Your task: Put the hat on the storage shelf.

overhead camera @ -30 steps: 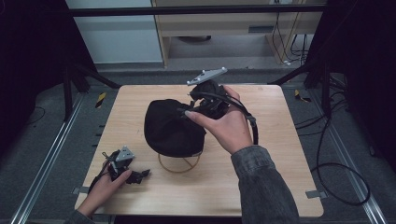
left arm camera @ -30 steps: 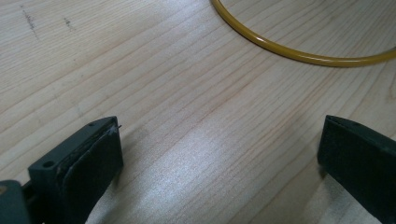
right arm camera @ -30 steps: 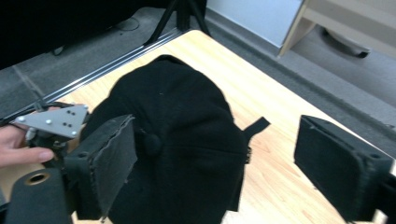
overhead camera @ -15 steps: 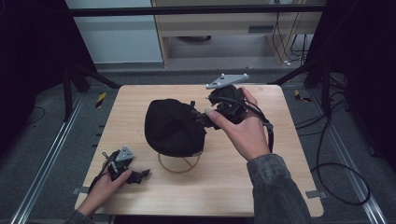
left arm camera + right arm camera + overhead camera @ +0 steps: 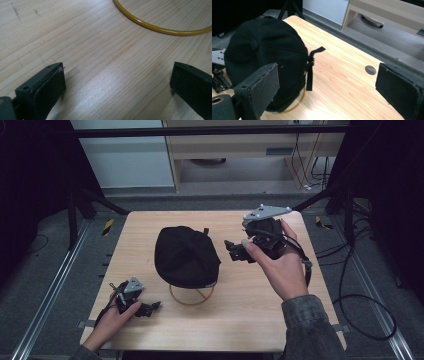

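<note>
Dark floor and black frame posts surround a pale wooden desk (image 5: 250, 320), and the far room beyond it is dim and hard to read.

At the left, the left hand-held gripper (image 5: 150, 307) lies low on the desk near its front left corner, held by a hand (image 5: 107, 320) whose forearm is cut off by the bottom edge of the high view. Its jaws stand apart with bare wood between them, gripping nothing, as the left gripper view shows; their tips run out of that picture at the bottom.

In the middle sits a black cap (image 5: 186, 256), resting over a thin yellow ring (image 5: 192, 297). Most of the ring is hidden under the cap; a front arc shows in the high view and a short curve (image 5: 160, 29) in the left gripper view. The cap's brim cannot be made out against the dark cloth. Its strap (image 5: 311, 65) hangs at the back, on the side toward the desk's far edge, so the cap's long axis runs roughly from near to far.

At the right, the right hand-held gripper (image 5: 235, 251) is held above the desk just beside the cap, apart from it, pointing left toward it. Its jaws have just been opening and stand wide with nothing between them. In the right gripper view one jaw covers part of the cap's lower side. A small round hole (image 5: 370, 69) shows in the desk beyond.
</note>
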Demonstrator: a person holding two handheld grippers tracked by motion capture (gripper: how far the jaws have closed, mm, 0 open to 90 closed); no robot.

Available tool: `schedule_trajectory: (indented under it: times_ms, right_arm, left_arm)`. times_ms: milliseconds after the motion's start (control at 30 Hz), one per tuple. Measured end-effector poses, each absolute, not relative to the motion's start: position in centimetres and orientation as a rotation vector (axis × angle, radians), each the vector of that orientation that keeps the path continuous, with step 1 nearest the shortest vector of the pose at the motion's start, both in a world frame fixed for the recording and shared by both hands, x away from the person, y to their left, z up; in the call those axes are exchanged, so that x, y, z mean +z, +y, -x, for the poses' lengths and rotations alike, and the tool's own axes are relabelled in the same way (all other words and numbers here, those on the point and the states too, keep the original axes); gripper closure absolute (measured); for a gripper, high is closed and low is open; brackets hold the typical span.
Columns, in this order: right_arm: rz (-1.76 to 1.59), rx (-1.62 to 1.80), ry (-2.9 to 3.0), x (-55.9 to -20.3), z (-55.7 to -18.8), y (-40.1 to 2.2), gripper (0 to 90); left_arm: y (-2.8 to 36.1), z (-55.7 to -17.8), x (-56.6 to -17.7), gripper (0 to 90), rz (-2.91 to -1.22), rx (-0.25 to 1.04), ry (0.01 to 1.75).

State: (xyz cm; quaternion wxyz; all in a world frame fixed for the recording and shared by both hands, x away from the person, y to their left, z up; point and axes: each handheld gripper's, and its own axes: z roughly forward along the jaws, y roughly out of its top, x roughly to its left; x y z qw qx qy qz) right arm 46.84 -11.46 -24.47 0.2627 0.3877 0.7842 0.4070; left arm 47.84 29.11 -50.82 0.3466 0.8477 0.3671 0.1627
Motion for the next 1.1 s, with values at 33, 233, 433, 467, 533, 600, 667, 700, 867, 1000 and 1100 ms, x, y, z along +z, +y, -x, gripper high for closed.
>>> schedule_trajectory:
  times_ms: [33,233,433,467,533,600,667,700,867,1000,1100]
  right_arm:
    - [-1.054,1.102,2.116,-24.5,-46.7,-11.7,5.1]
    - [-1.088,1.082,2.075,-24.9,-46.2,-13.1,5.1]
    - [-1.134,1.069,2.036,-25.8,-46.0,-14.6,5.2]
    - [-1.141,1.059,2.033,-26.1,-46.1,-14.8,5.2]
    - [-1.16,1.041,2.022,-26.7,-46.2,-15.3,5.8]
    - [-1.183,1.043,2.022,-27.4,-46.4,-15.8,6.4]
    - [-1.189,1.024,2.031,-28.2,-46.5,-16.1,7.7]
    - [-1.187,1.017,2.037,-28.6,-46.5,-16.3,7.7]
    - [-1.198,1.006,2.035,-30.7,-46.9,-16.9,8.6]
    - [-1.215,0.985,2.053,-32.8,-47.2,-17.5,8.6]
    - [-1.232,0.976,2.056,-34.2,-47.5,-18.1,8.7]
  left_arm:
    - [29.1,-47.8,-50.8,0.0,-2.199,0.422,0.952]
    - [29.1,-47.8,-50.8,0.0,-2.196,0.424,0.953]
    - [29.1,-47.8,-50.8,0.0,-2.196,0.423,0.954]
    - [29.1,-47.8,-50.8,0.0,-2.196,0.423,0.954]
    - [29.1,-47.8,-50.8,0.0,-2.196,0.423,0.954]
    - [29.1,-47.8,-50.8,0.0,-2.196,0.424,0.954]
    - [29.1,-47.8,-50.8,0.0,-2.196,0.423,0.954]
    - [29.1,-47.8,-50.8,0.0,-2.196,0.423,0.954]
    - [29.1,-47.8,-50.8,0.0,-2.198,0.422,0.956]
    - [29.1,-47.8,-50.8,0.0,-2.198,0.422,0.956]
    - [29.1,-47.8,-50.8,0.0,-2.198,0.424,0.957]
